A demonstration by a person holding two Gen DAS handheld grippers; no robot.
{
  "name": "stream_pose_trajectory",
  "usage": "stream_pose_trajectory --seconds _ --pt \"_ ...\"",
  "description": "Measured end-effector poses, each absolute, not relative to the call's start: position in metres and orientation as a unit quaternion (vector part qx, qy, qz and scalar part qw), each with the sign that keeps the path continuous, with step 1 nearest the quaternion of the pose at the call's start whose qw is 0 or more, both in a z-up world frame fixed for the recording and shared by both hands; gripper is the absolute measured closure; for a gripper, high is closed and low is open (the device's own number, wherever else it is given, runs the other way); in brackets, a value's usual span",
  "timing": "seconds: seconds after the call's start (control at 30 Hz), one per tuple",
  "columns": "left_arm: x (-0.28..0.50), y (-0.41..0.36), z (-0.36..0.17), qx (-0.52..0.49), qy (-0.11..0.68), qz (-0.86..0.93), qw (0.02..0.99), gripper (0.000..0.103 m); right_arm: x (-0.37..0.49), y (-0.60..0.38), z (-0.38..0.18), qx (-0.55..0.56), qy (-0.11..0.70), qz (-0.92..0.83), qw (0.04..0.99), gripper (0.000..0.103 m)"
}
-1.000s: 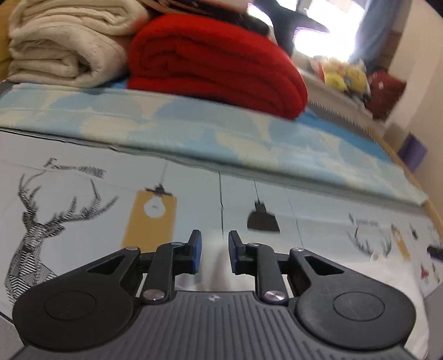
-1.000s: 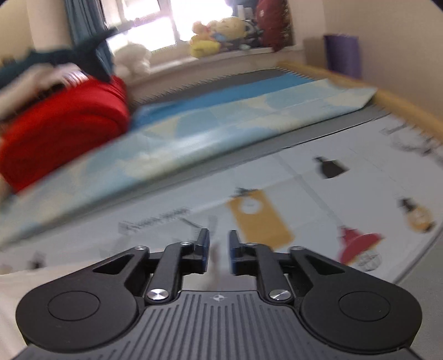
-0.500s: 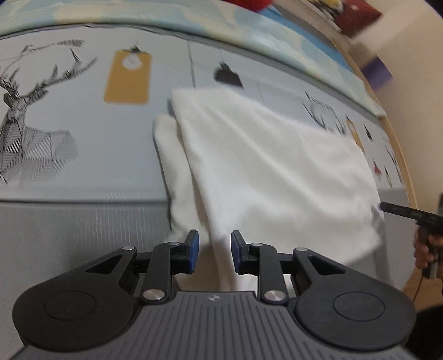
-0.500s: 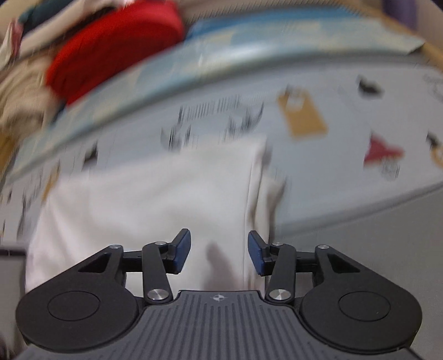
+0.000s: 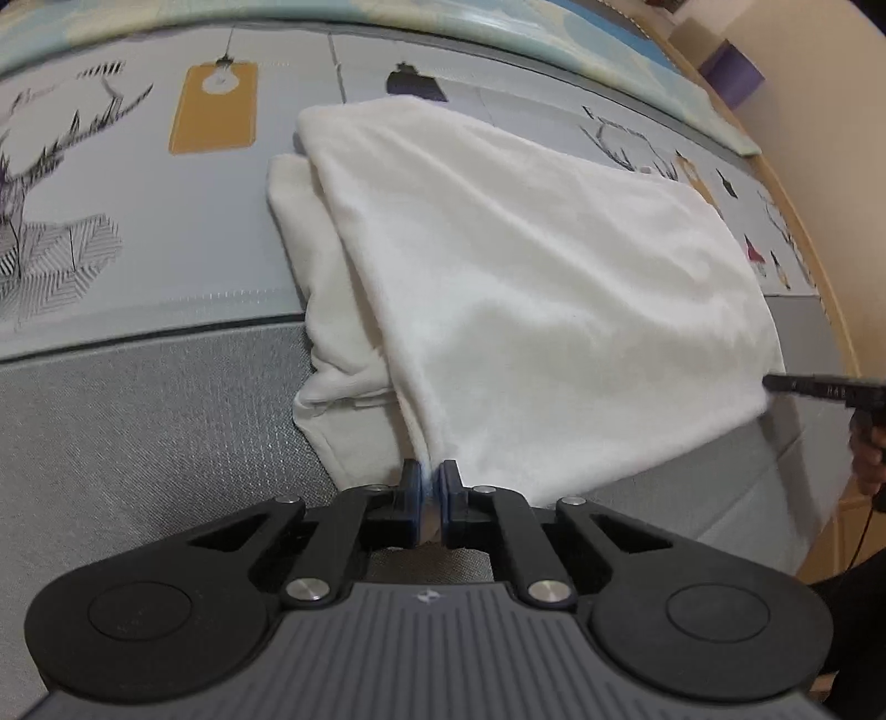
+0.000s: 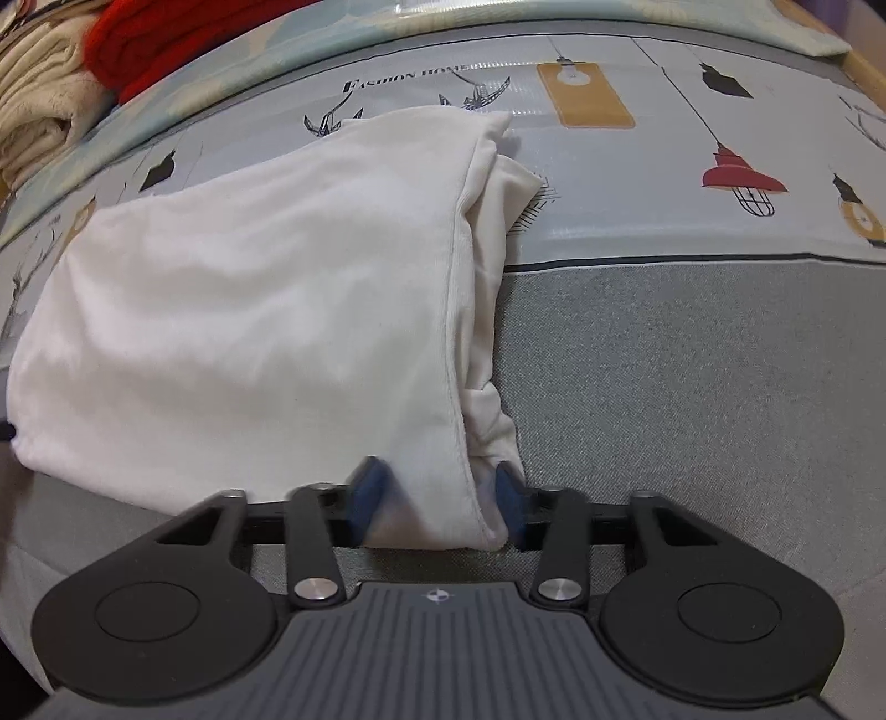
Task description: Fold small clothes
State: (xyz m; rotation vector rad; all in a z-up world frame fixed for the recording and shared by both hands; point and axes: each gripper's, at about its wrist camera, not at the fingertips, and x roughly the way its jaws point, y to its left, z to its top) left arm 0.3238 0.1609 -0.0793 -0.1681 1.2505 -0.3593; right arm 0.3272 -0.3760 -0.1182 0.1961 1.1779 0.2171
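Pinching the near corner of the white garment [image 5: 531, 288], the left claw [image 5: 429, 490] has its blue pads pressed together on the cloth. The right claw [image 6: 437, 498] is spread wide, its pads straddling the garment's near hem corner, not gripping. The garment lies folded directly ahead of both claws, half on grey fabric [image 6: 692, 376], half on a printed mat [image 6: 664, 183]. Far ahead-left of the right claw: red blanket [image 6: 144, 50], cream blanket [image 6: 39, 94]. Nothing blocks either claw.
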Motion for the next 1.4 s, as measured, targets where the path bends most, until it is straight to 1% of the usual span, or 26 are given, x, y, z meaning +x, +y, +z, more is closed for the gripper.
stream_pose_trajectory --seconds 0.03,0.13,0.2,0.23,0.27,0.33,0.37,0.4,0.47,0.5,0.53,0.6,0.7,0.8,0.83,0.87,0.9,0.97,1.07,1.17,1.2,1.23,1.27,1.3,1.37,1.4 --pt "0.323 0.163 -0.074 -0.090 0.580 -0.167 0.792 0.098 0.326 -0.378 -0.116 0.101 0.552 0.102 0.822 0.099" --pt "0.325 0.173 -0.067 -0.114 0.582 -0.157 0.789 0.098 0.325 -0.389 -0.107 0.142 0.538 0.090 0.826 0.099" --pt "0.323 0.174 -0.082 -0.098 0.615 -0.131 0.771 0.099 0.326 -0.395 -0.111 0.145 0.553 0.066 0.818 0.099" --pt "0.320 0.170 -0.090 -0.075 0.633 -0.118 0.761 0.103 0.326 -0.396 -0.117 0.140 0.564 0.058 0.812 0.099" --pt "0.318 0.167 -0.096 -0.039 0.645 -0.101 0.756 0.103 0.325 -0.396 -0.123 0.135 0.574 0.050 0.806 0.099" --pt "0.317 0.168 -0.096 -0.019 0.649 -0.089 0.756 0.103 0.324 -0.397 -0.127 0.140 0.581 0.046 0.801 0.098" --pt "0.318 0.172 -0.088 -0.030 0.636 -0.090 0.765 0.103 0.324 -0.397 -0.123 0.139 0.578 0.047 0.803 0.098" --pt "0.319 0.178 -0.077 -0.050 0.617 -0.093 0.780 0.103 0.324 -0.396 -0.118 0.130 0.574 0.047 0.807 0.096" --pt "0.320 0.186 -0.051 -0.083 0.571 -0.107 0.810 0.103 0.322 -0.395 -0.107 0.109 0.563 0.041 0.819 0.086" --pt "0.320 0.185 -0.039 -0.094 0.545 -0.123 0.824 0.102 0.321 -0.394 -0.101 0.095 0.554 0.034 0.826 0.078" --pt "0.319 0.183 -0.030 -0.103 0.524 -0.146 0.833 0.102 0.320 -0.394 -0.094 0.083 0.541 0.025 0.837 0.077" --pt "0.320 0.170 -0.026 -0.108 0.509 -0.179 0.835 0.102 0.318 -0.394 -0.082 0.079 0.513 0.017 0.854 0.077" --pt "0.321 0.147 -0.042 -0.076 0.533 -0.195 0.820 0.102 0.319 -0.393 -0.078 0.112 0.492 0.076 0.860 0.077" --pt "0.326 0.129 -0.083 -0.002 0.602 -0.151 0.784 0.101 0.322 -0.380 -0.092 0.084 0.513 0.109 0.847 0.078" --pt "0.328 0.131 -0.093 0.010 0.624 -0.123 0.772 0.095 0.324 -0.376 -0.103 0.057 0.536 0.095 0.837 0.078" --pt "0.331 0.137 -0.095 -0.003 0.631 -0.105 0.768 0.081 0.326 -0.376 -0.114 0.036 0.563 0.072 0.823 0.077" --pt "0.335 0.142 -0.090 -0.011 0.632 -0.094 0.769 0.079 0.328 -0.381 -0.123 0.039 0.583 0.058 0.809 0.073" --pt "0.339 0.146 -0.070 -0.006 0.607 -0.072 0.791 0.081 0.332 -0.388 -0.118 0.067 0.584 0.062 0.806 0.073" --pt "0.345 0.149 -0.050 -0.035 0.573 -0.072 0.816 0.081 0.334 -0.389 -0.095 0.075 0.546 0.084 0.830 0.073" --pt "0.354 0.134 -0.047 -0.039 0.534 -0.069 0.841 0.080 0.337 -0.388 -0.080 0.090 0.509 0.093 0.851 0.072" --pt "0.359 0.126 -0.050 -0.044 0.533 -0.071 0.842 0.079 0.339 -0.386 -0.081 0.090 0.499 0.091 0.857 0.067" --pt "0.363 0.123 -0.061 -0.041 0.547 -0.072 0.833 0.079 0.343 -0.381 -0.084 0.084 0.496 0.083 0.860 0.058" --pt "0.363 0.120 -0.072 -0.026 0.570 -0.067 0.818 0.078 0.345 -0.379 -0.088 0.076 0.501 0.074 0.859 0.055" --pt "0.364 0.117 -0.085 -0.005 0.591 -0.057 0.804 0.077 0.348 -0.377 -0.096 0.066 0.513 0.066 0.853 0.054" --pt "0.366 0.117 -0.082 -0.013 0.588 -0.056 0.807 0.075 0.353 -0.379 -0.106 0.072 0.537 0.056 0.839 0.053" --pt "0.367 0.119 -0.076 -0.023 0.583 -0.051 0.811 0.072 0.355 -0.382 -0.108 0.088 0.539 0.052 0.836 0.051"
